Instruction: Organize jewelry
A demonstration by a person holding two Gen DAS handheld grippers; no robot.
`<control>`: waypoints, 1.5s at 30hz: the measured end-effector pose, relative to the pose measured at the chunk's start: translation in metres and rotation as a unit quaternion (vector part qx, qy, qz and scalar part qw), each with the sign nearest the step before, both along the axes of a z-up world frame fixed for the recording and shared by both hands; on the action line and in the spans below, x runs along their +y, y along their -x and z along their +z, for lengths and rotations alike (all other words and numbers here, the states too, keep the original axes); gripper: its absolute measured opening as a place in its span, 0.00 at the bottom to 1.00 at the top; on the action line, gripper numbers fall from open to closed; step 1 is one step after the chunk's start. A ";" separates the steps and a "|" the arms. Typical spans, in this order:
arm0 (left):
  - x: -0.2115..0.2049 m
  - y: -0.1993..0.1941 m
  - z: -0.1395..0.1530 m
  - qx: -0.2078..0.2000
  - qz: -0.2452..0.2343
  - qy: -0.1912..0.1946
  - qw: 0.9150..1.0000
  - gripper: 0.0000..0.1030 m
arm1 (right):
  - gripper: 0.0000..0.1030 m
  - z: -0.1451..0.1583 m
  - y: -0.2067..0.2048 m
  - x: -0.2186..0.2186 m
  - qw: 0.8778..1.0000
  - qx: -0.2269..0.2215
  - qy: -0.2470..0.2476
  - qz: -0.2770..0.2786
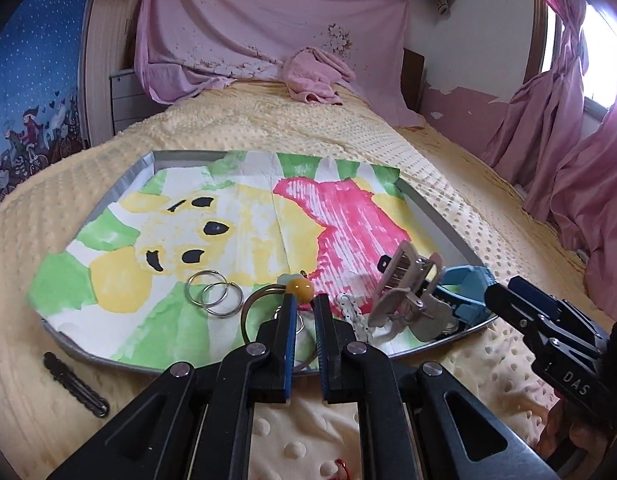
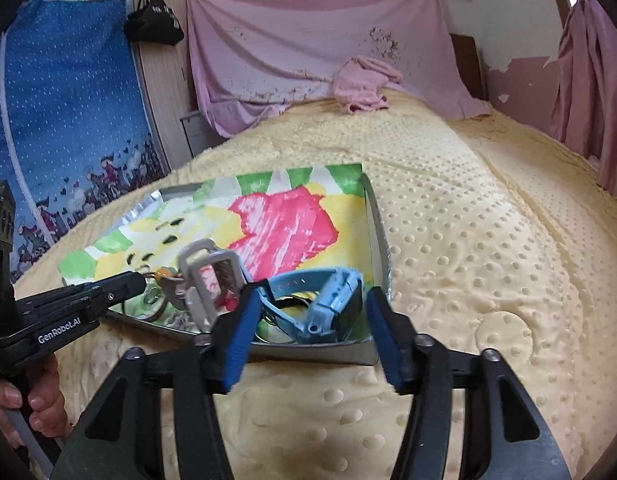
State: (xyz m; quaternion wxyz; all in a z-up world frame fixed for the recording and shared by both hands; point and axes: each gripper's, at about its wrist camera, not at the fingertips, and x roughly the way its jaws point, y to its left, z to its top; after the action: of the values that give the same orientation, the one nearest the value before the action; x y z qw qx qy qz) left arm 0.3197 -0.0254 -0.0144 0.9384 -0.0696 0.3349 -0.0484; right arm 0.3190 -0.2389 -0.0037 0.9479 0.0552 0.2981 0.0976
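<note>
A grey tray (image 1: pixel 436 220) lined with a painted paper lies on the bed. On it are two silver key rings (image 1: pixel 214 292), a beige hair claw (image 1: pixel 408 296), a white dotted clip (image 1: pixel 350 310) and a blue watch (image 1: pixel 466 290). My left gripper (image 1: pixel 304 306) is nearly shut over a keyring with a yellow bead (image 1: pixel 298 290); whether it grips it is unclear. My right gripper (image 2: pixel 308 300) is open, its fingers on either side of the blue watch (image 2: pixel 328 300) at the tray's (image 2: pixel 382 240) near corner. The hair claw (image 2: pixel 208 276) stands left of it.
A black hair comb (image 1: pixel 74 382) lies on the yellow dotted blanket (image 1: pixel 308 128) left of the tray. A pink towel (image 1: pixel 316 76) lies at the bed's far end. Pink curtains (image 1: pixel 568 140) hang on the right, a blue cloth (image 2: pixel 68 120) on the left.
</note>
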 end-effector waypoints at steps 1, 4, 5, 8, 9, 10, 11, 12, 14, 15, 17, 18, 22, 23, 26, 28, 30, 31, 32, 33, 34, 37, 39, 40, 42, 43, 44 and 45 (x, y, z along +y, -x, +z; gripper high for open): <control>0.000 0.004 0.002 -0.005 0.001 0.000 1.000 0.09 | 0.51 0.002 0.004 -0.002 1.000 -0.007 -0.004 -0.003; 0.002 0.014 0.010 -0.016 0.000 0.000 1.000 0.09 | 0.59 0.009 0.017 -0.007 1.000 -0.024 -0.013 -0.011; 0.002 0.016 0.012 -0.019 0.000 -0.001 1.000 0.09 | 0.60 0.011 0.021 -0.007 0.999 -0.029 -0.014 -0.012; 0.003 0.026 0.018 -0.031 0.000 -0.008 0.999 0.09 | 0.62 0.016 0.032 -0.008 0.999 -0.043 -0.013 -0.016; 0.003 0.028 0.020 -0.033 -0.001 -0.008 0.999 0.09 | 0.63 0.019 0.037 -0.008 0.999 -0.048 -0.013 -0.017; 0.004 0.032 0.022 -0.035 0.000 -0.008 0.999 0.09 | 0.70 0.021 0.039 -0.009 0.998 -0.051 -0.015 -0.018; 0.005 0.034 0.023 -0.036 0.000 -0.007 0.999 0.09 | 0.75 0.024 0.044 -0.009 0.998 -0.057 -0.018 -0.019; 0.005 0.036 0.025 -0.038 -0.001 -0.006 0.999 0.10 | 0.75 0.026 0.048 -0.010 0.998 -0.061 -0.020 -0.020; 0.006 0.040 0.027 -0.043 0.000 -0.009 0.999 0.13 | 0.75 0.029 0.054 -0.011 0.997 -0.066 -0.024 -0.022; 0.006 0.044 0.028 -0.047 0.004 -0.014 0.999 0.19 | 0.75 0.031 0.057 -0.011 0.997 -0.066 -0.026 -0.021; 0.007 0.051 0.031 -0.056 0.011 -0.023 0.998 0.39 | 0.75 0.032 0.061 -0.009 0.997 -0.068 -0.026 -0.022; 0.007 0.054 0.032 -0.061 0.017 -0.026 0.998 0.59 | 0.75 0.033 0.064 -0.009 0.997 -0.070 -0.026 -0.022; 0.011 0.066 0.037 -0.082 0.026 -0.033 0.996 0.66 | 0.76 0.035 0.070 -0.009 0.997 -0.074 -0.026 -0.023; 0.012 0.067 0.038 -0.084 0.028 -0.036 0.995 0.66 | 0.76 0.036 0.072 -0.010 0.996 -0.076 -0.028 -0.024; 0.014 0.073 0.039 -0.087 0.030 -0.039 0.995 0.70 | 0.76 0.039 0.077 -0.010 0.996 -0.082 -0.029 -0.027; 0.017 0.077 0.040 -0.090 0.035 -0.039 0.995 0.77 | 0.86 0.041 0.080 -0.010 0.996 -0.084 -0.030 -0.028; 0.020 0.082 0.040 -0.094 0.039 -0.040 0.994 0.80 | 0.90 0.041 0.083 -0.011 0.995 -0.087 -0.033 -0.029; 0.022 0.084 0.039 -0.095 0.042 -0.040 0.994 0.85 | 0.90 0.041 0.084 -0.011 0.995 -0.087 -0.034 -0.029; 0.024 0.086 0.039 -0.096 0.046 -0.040 0.993 0.87 | 0.90 0.041 0.085 -0.011 0.995 -0.087 -0.034 -0.029; 0.026 0.089 0.038 -0.099 0.050 -0.040 0.993 0.89 | 0.90 0.040 0.086 -0.011 0.995 -0.088 -0.035 -0.029; 0.030 0.093 0.038 -0.103 0.054 -0.037 0.993 0.91 | 0.93 0.040 0.087 -0.010 0.995 -0.088 -0.036 -0.029; 0.036 0.101 0.036 -0.108 0.062 -0.028 0.992 0.97 | 0.99 0.038 0.092 -0.008 0.995 -0.094 -0.035 -0.028; 0.041 0.107 0.034 -0.115 0.069 -0.023 0.991 0.98 | 0.99 0.036 0.095 -0.007 0.994 -0.096 -0.036 -0.026; 0.043 0.109 0.033 -0.114 0.074 -0.024 0.990 0.98 | 0.99 0.036 0.097 -0.006 0.994 -0.097 -0.036 -0.026; 0.047 0.114 0.031 -0.111 0.080 -0.026 0.990 0.98 | 0.99 0.035 0.101 -0.003 0.994 -0.096 -0.038 -0.023; 0.049 0.117 0.030 -0.111 0.083 -0.026 0.990 0.98 | 0.99 0.034 0.103 -0.001 0.995 -0.095 -0.038 -0.021; 0.051 0.121 0.030 -0.110 0.088 -0.029 0.990 0.98 | 0.99 0.034 0.105 0.001 0.995 -0.094 -0.038 -0.020; 0.053 0.123 0.029 -0.110 0.092 -0.031 0.989 0.98 | 0.99 0.034 0.107 0.003 0.995 -0.094 -0.037 -0.017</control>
State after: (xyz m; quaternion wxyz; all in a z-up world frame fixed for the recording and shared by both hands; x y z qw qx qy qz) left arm 0.1968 0.0275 0.0150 0.9717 -0.0649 0.2232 0.0414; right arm 0.2119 -0.2362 0.0306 0.9706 0.0860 0.2027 0.0973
